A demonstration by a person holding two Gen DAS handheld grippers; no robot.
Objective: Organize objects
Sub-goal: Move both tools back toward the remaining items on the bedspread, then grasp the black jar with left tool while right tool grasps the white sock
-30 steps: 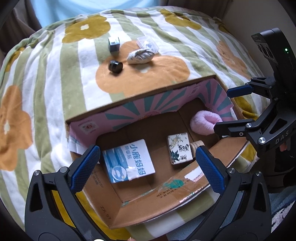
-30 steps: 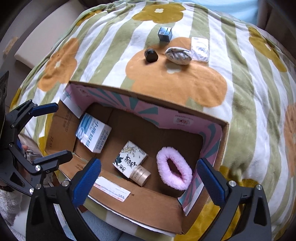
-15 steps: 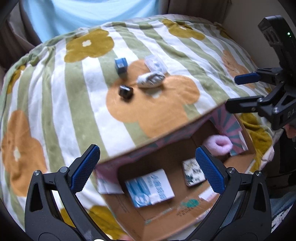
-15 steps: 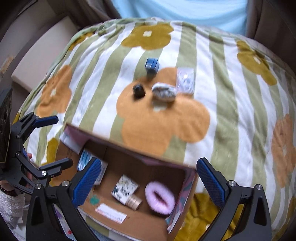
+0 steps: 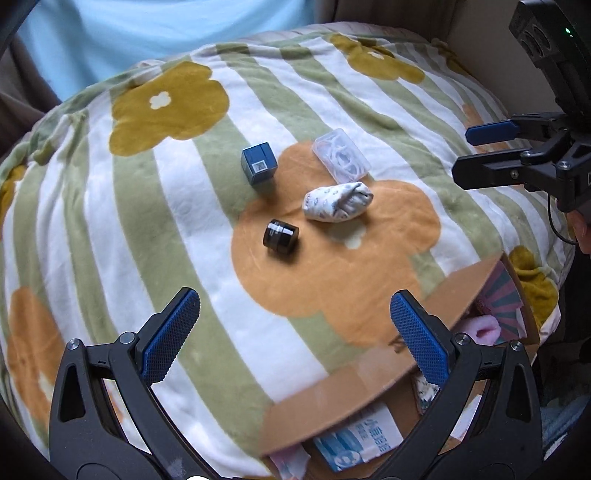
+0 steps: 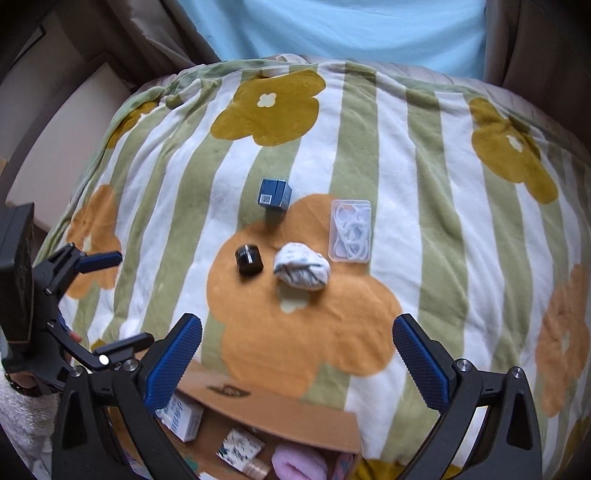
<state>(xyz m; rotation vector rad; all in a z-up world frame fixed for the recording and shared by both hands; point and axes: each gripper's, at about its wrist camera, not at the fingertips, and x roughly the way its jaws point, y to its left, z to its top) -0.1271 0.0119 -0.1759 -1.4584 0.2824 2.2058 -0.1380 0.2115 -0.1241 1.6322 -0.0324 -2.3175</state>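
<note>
Several small things lie on the flowered blanket (image 5: 92,206): a black jar (image 5: 280,236) (image 6: 249,259), a rolled white patterned cloth (image 5: 338,203) (image 6: 301,267), a blue cube box (image 5: 258,166) (image 6: 274,194) and a clear case of white cable (image 5: 340,155) (image 6: 350,230). A cardboard box (image 5: 369,373) (image 6: 280,413) near me holds a blue-white packet (image 5: 358,443), a patterned box (image 6: 240,446) and a pink fluffy ring (image 6: 299,463). My left gripper (image 5: 295,336) is open and empty above the box's far wall. My right gripper (image 6: 297,360) is open and empty, short of the loose things.
A light blue curtain (image 6: 332,29) hangs behind the bed. A beige wall or board (image 6: 55,140) stands at the left. Each gripper shows at the edge of the other's view (image 5: 517,155) (image 6: 77,314).
Both grippers have lifted and tilted away from the box's inside toward the things on the blanket. The box has slid to the bottom of both views. Both stay open.
</note>
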